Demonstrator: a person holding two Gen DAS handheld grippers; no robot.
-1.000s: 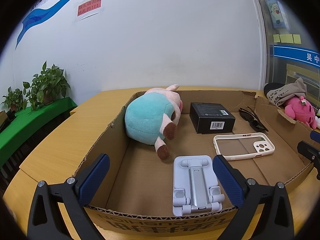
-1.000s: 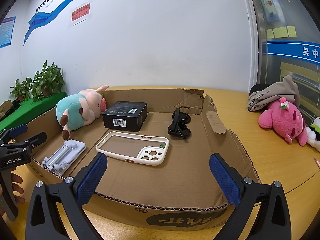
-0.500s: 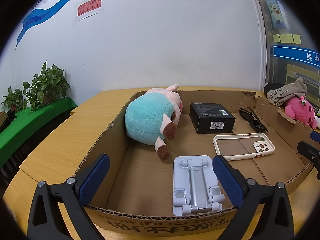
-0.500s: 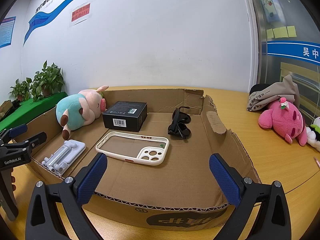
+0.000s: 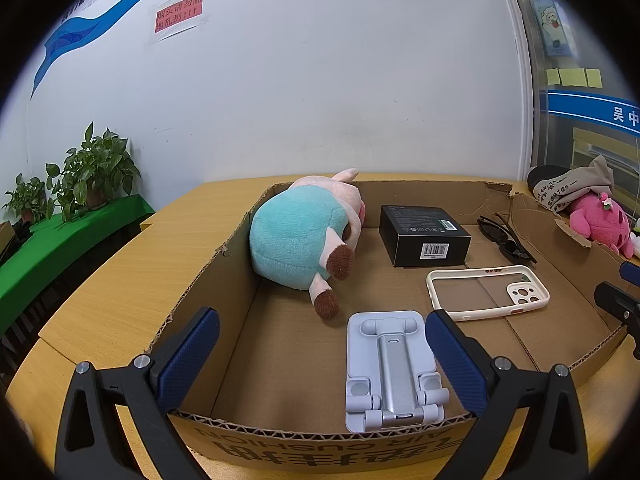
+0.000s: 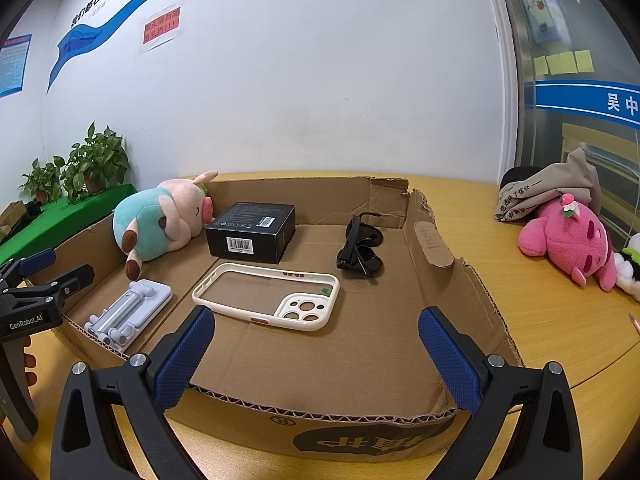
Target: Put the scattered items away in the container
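Left gripper (image 5: 320,364) spread wide at the bottom of the frame, nothing between the fingers. Right gripper (image 6: 316,356) equally wide apart, likewise empty-handed, low in its frame over the near wall of the cardboard box (image 6: 360,420). Inside the box: plush toy (image 5: 304,236) at upper left, black box (image 5: 424,240) beside it, sunglasses (image 6: 360,248) toward the upper right, phone case (image 6: 268,296) in the middle, folded phone stand (image 5: 392,368) at the lower centre. Pink plush (image 6: 572,240) outside, on the table at right.

wooden table (image 6: 532,312) | on it: cardboard box (image 6: 432,240), pink plush toy (image 6: 568,236), grey printed cloth bag (image 6: 548,192) beside it
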